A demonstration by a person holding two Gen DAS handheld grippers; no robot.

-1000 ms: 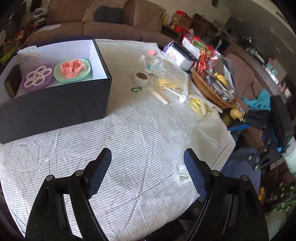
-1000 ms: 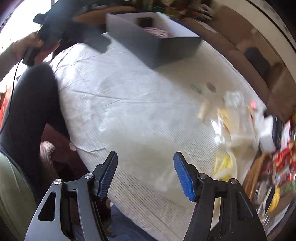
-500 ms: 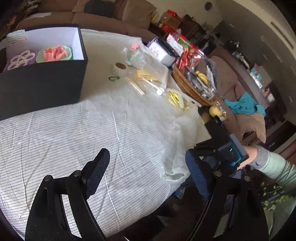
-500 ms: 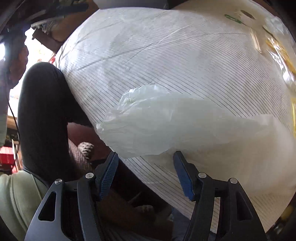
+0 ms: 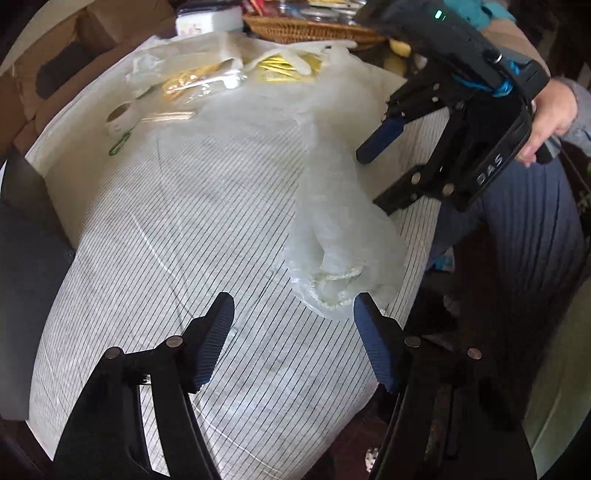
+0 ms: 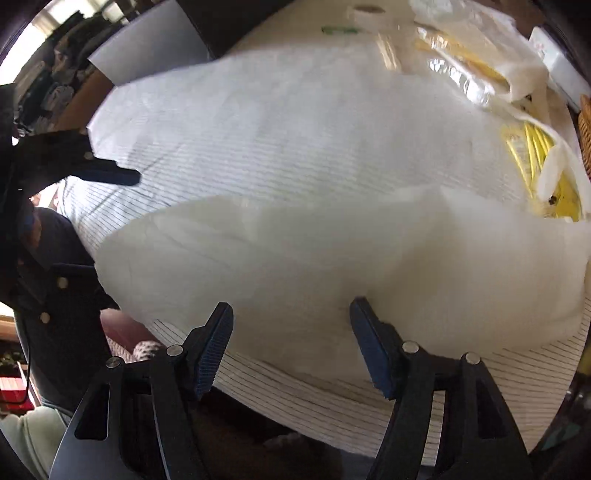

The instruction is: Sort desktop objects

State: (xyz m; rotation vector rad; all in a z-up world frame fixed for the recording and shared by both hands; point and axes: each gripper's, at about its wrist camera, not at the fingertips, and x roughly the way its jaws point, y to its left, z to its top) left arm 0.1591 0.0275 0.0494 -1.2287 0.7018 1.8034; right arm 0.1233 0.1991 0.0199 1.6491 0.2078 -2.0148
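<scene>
A translucent white plastic bag [image 5: 343, 236] lies crumpled on the striped tablecloth [image 5: 166, 240] near the table's front edge; it fills the right wrist view [image 6: 314, 251]. My left gripper [image 5: 293, 343] is open, just short of the bag's lower end. My right gripper [image 6: 291, 347] is open at the bag's near edge; it also shows in the left wrist view [image 5: 391, 155], above the bag's right side. A tape roll [image 5: 118, 118], a green clip [image 5: 120, 143] and yellow packets [image 5: 184, 79] lie at the far side.
A black box [image 5: 26, 229] stands at the left edge of the table. A wicker basket [image 5: 306, 29] and a white appliance [image 5: 208, 22] sit at the far edge. The person's legs [image 5: 517, 229] are at the right of the table.
My left gripper has swung right and down toward the plastic bag, leaving the black box at the left. My right gripper has moved in over the bag's edge. Both stay open.
</scene>
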